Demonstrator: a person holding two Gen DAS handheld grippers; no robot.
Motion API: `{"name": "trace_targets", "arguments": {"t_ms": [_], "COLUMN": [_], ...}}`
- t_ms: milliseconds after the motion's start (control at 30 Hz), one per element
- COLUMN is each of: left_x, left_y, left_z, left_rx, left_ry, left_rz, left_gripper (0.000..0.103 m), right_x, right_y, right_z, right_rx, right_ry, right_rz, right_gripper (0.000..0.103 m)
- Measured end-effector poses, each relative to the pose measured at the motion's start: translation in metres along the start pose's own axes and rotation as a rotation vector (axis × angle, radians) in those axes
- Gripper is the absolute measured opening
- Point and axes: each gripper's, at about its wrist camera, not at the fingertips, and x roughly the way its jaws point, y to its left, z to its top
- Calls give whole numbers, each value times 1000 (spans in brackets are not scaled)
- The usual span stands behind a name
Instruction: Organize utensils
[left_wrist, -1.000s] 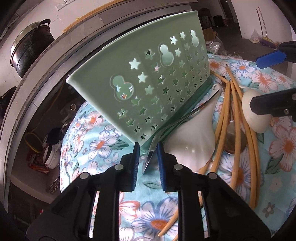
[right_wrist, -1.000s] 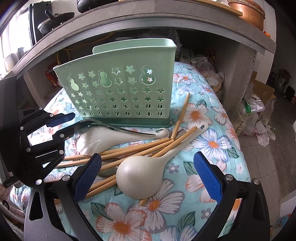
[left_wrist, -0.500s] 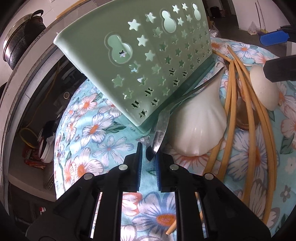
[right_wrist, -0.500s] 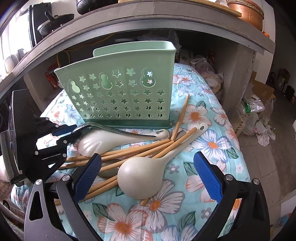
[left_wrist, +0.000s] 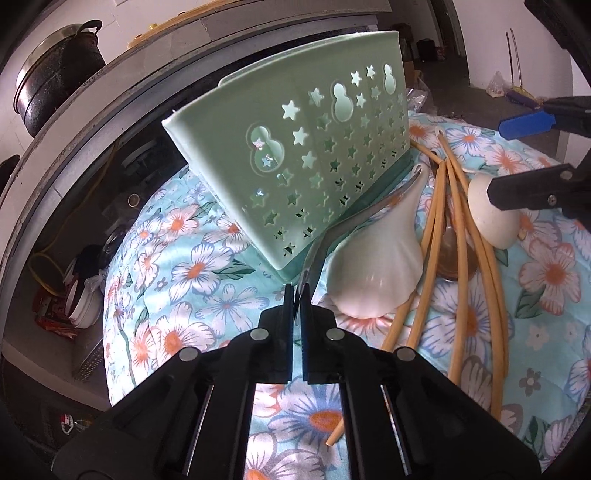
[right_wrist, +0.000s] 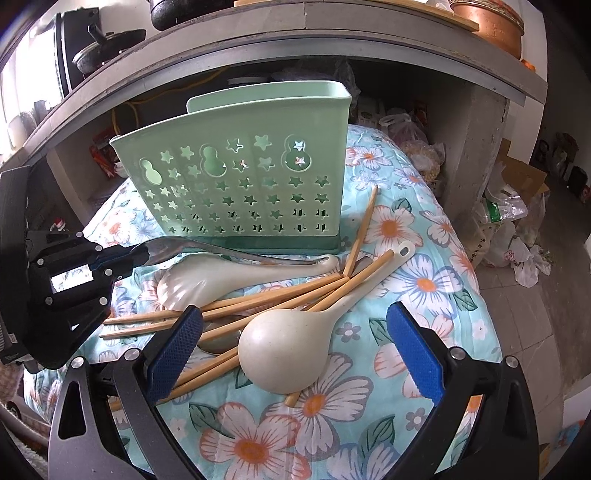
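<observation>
Left gripper (left_wrist: 294, 295) pinches the metal spoon (right_wrist: 192, 246).

The spoon sits in the middle left of the right wrist view, its bowl end between the pinched fingers, just in front of the green holder (right_wrist: 236, 177). The right gripper (right_wrist: 291, 354) is spread wide over the round cream spoon (right_wrist: 284, 354), which lies on the chopsticks (right_wrist: 266, 299) and flower cloth (right_wrist: 424, 284).

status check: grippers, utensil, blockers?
Left gripper shut on metal spoon, bowl end. Right gripper open over beige ladle. Chopsticks tangled with white spoon; green holder close behind.
</observation>
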Motion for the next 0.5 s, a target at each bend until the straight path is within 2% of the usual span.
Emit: {"name": "trace_targets", "arguments": {"t_ms": [267, 500], "left_x": [-11, -5], "left_y": [17, 13], "left_z": [10, 4], "left_rx": [-129, -159], "left_ry": [-60, -22], "left_rz": [-94, -127], "left_gripper": [1, 1], "right_x": [-3, -5], "right_y": [-3, -6], "right_z": [-3, -4], "right_rx": [15, 26], "right_ry": [-6, -8], "right_rz": [1, 0], "right_gripper": [97, 97]}}
